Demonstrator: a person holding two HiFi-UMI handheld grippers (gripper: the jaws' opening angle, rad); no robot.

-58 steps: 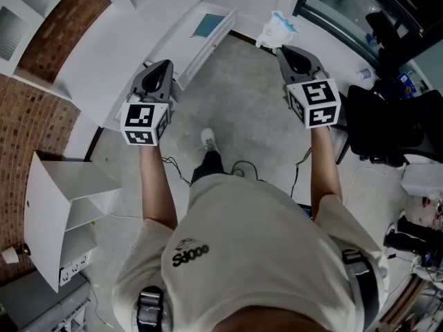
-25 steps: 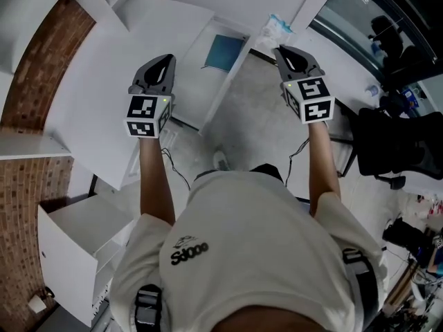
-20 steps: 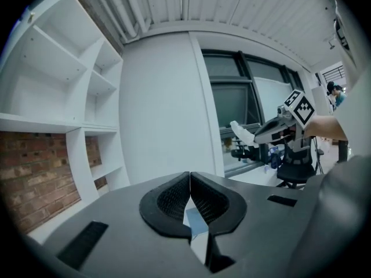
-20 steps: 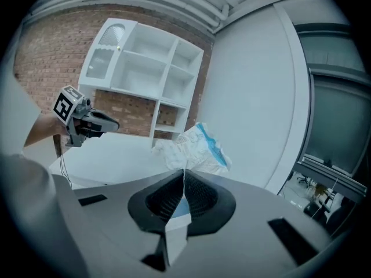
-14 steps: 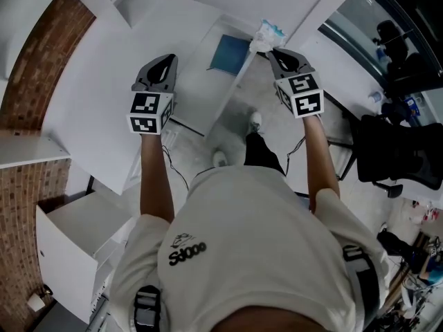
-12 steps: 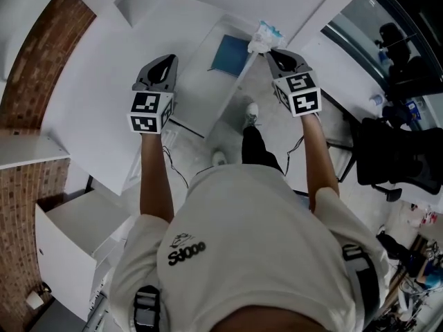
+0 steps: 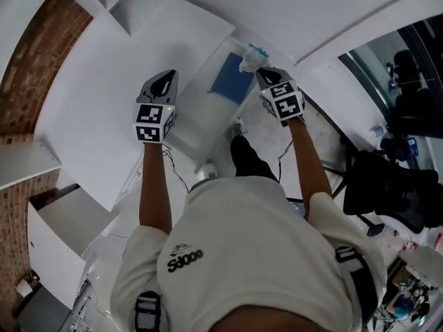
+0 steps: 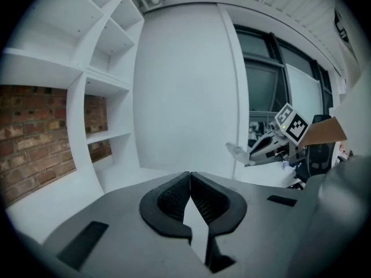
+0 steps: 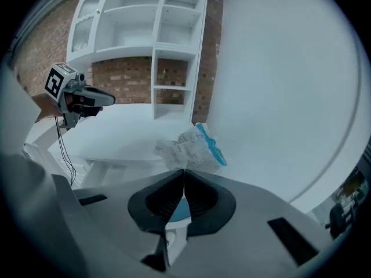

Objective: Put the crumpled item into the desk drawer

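Observation:
The crumpled item (image 7: 252,57) is a white and blue packet, and my right gripper (image 7: 262,70) is shut on its lower edge. The packet hangs above the far end of the open white desk drawer (image 7: 197,113), which holds a flat blue thing (image 7: 231,79). In the right gripper view the packet (image 9: 193,146) sticks up just past the closed jaws of my right gripper (image 9: 184,173). My left gripper (image 7: 160,79) is shut and empty, over the desk at the drawer's left. The left gripper view shows its closed tips (image 8: 190,176) and the right gripper (image 8: 271,145) beyond them.
The white desk (image 7: 97,102) runs along a brick wall (image 7: 17,68) with white shelves (image 9: 142,22). A black office chair (image 7: 387,185) stands to the right. The person's leg and shoe (image 7: 239,151) are beside the drawer's front.
The person has stepped up to the desk. My right gripper has carried the packet left, from beyond the drawer to above its far end. The left gripper has stayed shut over the desk.

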